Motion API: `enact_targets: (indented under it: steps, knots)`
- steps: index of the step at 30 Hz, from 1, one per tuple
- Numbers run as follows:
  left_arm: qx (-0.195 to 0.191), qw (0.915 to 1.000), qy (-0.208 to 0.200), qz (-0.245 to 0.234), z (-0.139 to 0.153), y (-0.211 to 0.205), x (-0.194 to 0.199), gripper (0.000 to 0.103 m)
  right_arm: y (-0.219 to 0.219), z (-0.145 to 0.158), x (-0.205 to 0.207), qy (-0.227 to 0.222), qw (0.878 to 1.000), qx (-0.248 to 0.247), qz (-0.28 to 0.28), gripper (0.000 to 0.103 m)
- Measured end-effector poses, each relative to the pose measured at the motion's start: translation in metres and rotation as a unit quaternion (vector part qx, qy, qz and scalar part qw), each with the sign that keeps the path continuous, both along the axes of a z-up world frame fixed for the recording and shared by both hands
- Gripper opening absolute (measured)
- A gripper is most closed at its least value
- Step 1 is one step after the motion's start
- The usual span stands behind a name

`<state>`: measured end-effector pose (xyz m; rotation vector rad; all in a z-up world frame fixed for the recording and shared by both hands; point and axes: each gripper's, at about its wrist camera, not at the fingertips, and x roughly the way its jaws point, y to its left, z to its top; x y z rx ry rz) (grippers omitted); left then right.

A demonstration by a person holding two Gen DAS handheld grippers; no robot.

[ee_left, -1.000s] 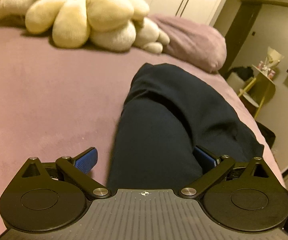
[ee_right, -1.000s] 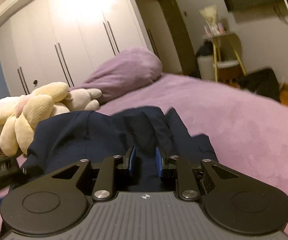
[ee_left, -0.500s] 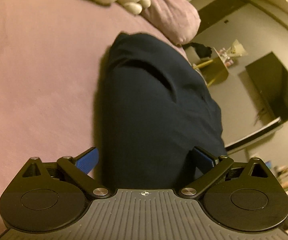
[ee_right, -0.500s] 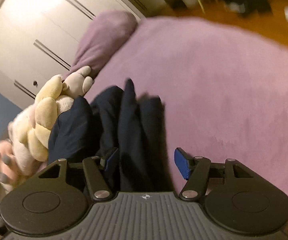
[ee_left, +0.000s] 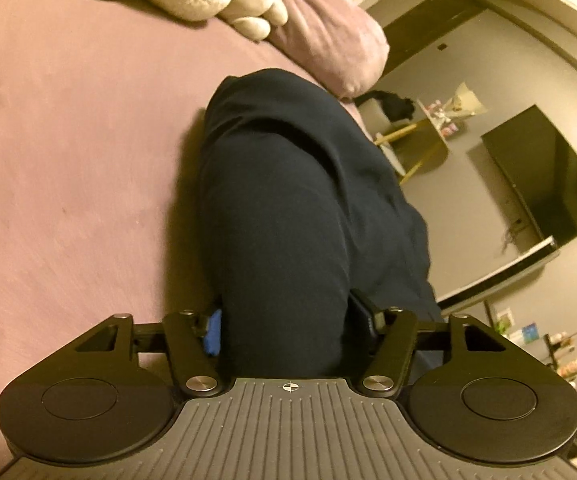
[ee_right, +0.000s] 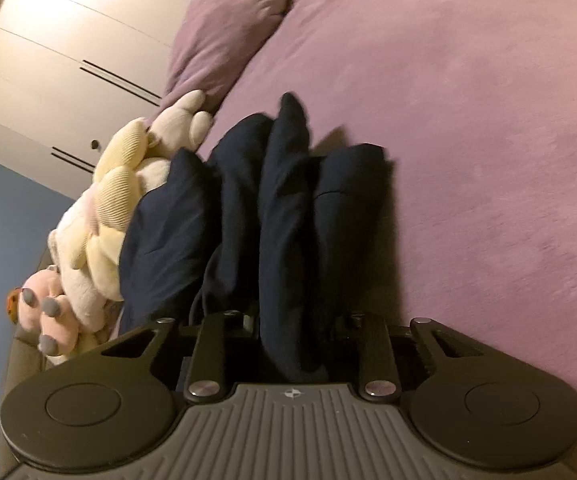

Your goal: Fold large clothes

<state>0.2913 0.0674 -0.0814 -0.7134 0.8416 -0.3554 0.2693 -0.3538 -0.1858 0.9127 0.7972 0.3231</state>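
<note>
A navy garment is clamped between the narrowed jaws of the left gripper and right gripper, hanging ahead of both above the purple bed. Bunched folds are seen; flattening remains, judged unfinished.

Dark navy fabric garment, plain, soft, matte. In left wrist view it forms one long rounded bundle running away from the camera over the mauve plush bed cover; smooth broad surface near the lens, a diagonal crease and fold nearer the far end. In right wrist view the same garment is gathered into several upright lengthwise pleats, bunched side by side, far ends uneven, one pointed tip highest. Right edge casts a shadow on the bed.
</note>
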Motion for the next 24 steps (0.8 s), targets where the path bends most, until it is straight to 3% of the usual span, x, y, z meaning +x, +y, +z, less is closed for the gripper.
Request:
enact_targets:
  steps: [4,9,13,16,21,24]
  knots:
    - [0.031,0.9990,-0.020,0.024,0.020,0.026,-0.015,0.065,0.019,0.014,0.004,-0.001,1.000,0.006,0.008,0.027]
    - [0.078,0.9944,-0.012,0.071,0.033,0.087,-0.053,0.066,0.078,0.010,0.018,0.009,0.997,0.033,0.070,0.027]
    - [0.056,0.9945,0.017,0.087,0.014,0.114,-0.069,0.070,0.128,0.004,0.012,0.007,0.992,0.036,0.118,0.027]
    - [0.052,0.9937,0.013,0.099,0.008,0.116,-0.072,0.074,0.140,0.015,0.000,-0.003,0.995,-0.019,0.099,0.036]
    - [0.048,0.9922,0.002,0.115,0.016,0.126,-0.078,0.077,0.124,0.050,-0.021,0.004,0.994,-0.100,0.038,0.047]
    - [0.084,0.9833,-0.036,0.157,0.030,0.132,-0.085,0.078,0.125,0.094,-0.037,-0.058,0.984,-0.171,-0.016,0.050]
